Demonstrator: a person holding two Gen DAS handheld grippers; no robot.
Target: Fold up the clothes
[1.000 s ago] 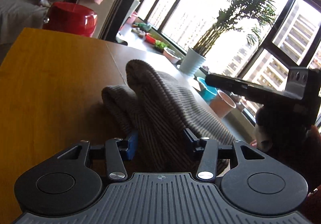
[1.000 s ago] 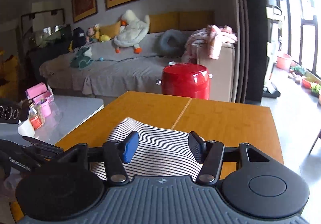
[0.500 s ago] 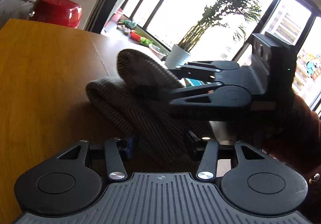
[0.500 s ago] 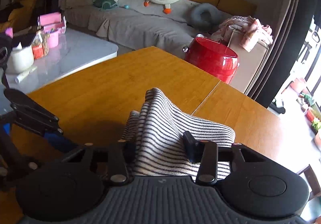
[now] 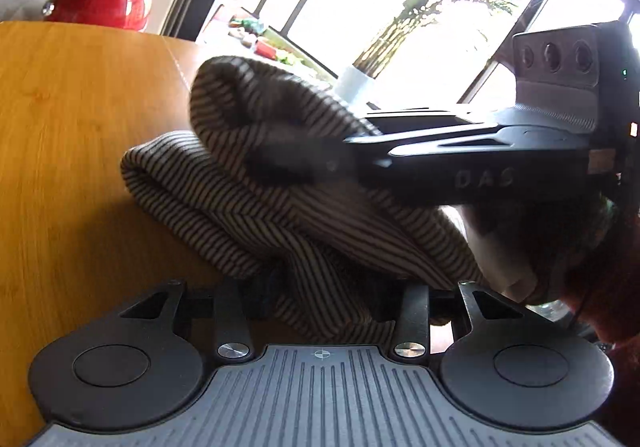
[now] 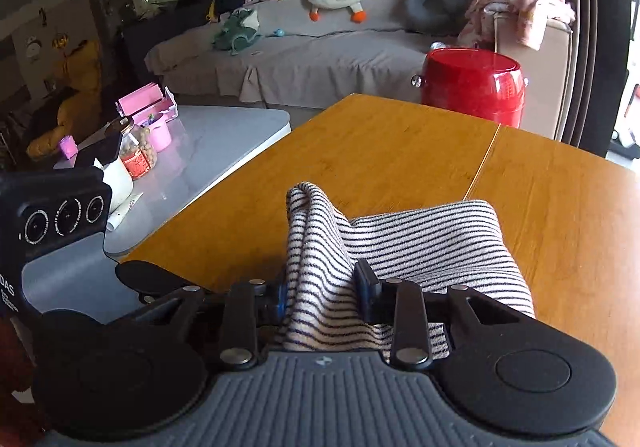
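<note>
a white cotton garment with thin dark stripes (image 6: 420, 247) lies bunched in soft folds on the orange-brown wooden table (image 6: 400, 143), toward the near edge, well short of the far edge where a glossy red round container (image 6: 472, 85) stands beyond it. the right gripper (image 6: 322, 293) has a raised fold of the striped cloth pinched between its 2 blue-padded fingers (image 6: 366, 287), jaws drawn in narrow around it. in the left wrist view the same gripper reaches in from the right edge and bites the top hump of the cloth. the left gripper (image 5: 328, 295) has its jaws closing on the near hem of the garment, cloth filling the gap between the fingers; the pads are buried in fabric, so i cannot tell how firmly they press. a grey-white side table (image 6: 224, 143) stands off the wooden table's left edge.
</note>
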